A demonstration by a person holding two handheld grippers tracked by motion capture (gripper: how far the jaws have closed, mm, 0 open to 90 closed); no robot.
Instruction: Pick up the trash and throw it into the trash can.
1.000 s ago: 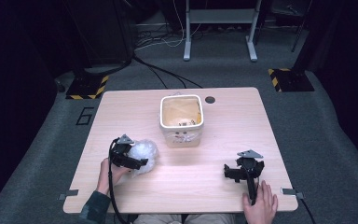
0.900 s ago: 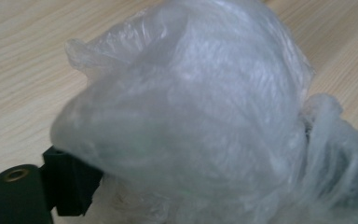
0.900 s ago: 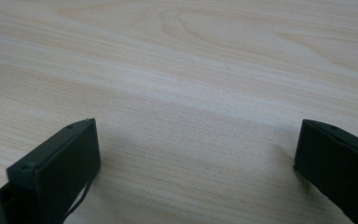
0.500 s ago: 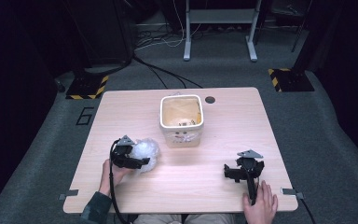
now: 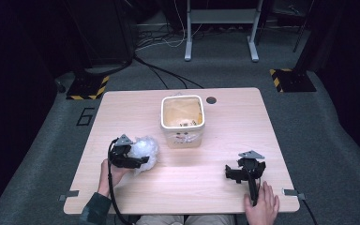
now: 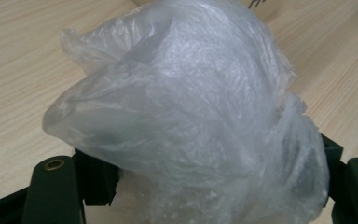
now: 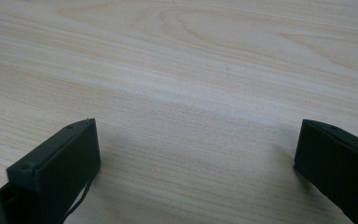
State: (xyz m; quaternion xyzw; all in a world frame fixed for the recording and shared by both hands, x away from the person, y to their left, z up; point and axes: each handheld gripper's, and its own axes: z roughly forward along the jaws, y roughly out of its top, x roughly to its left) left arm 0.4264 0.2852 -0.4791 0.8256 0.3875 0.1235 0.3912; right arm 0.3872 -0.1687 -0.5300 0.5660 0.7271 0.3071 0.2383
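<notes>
Gripping: crumpled plastic bag [image 6: 182, 116] is pinched by left gripper [image 5: 138, 161], jaws just closed.
Risk: thin film may slip free; hold depth is apparently shallow.
Right gripper [image 7: 196, 158]: held wide, nothing between.

A crumpled, translucent whitish plastic bag [image 5: 143, 151] sat bunched into a loose ball on the pale wooden worktop [image 5: 206, 173], at its front left, near a cream square tub [image 5: 182, 119]. Its thin wrinkled film [image 6: 186, 121] bulged upward, creased throughout.

Your left tool [image 5: 138, 161] has just been closing on the crumpled plastic bag [image 5: 144, 151], near the white bin [image 5: 183, 137]; your right tool [image 5: 240, 174] rests apart — on bare counter [image 5: 122, 108].
</notes>
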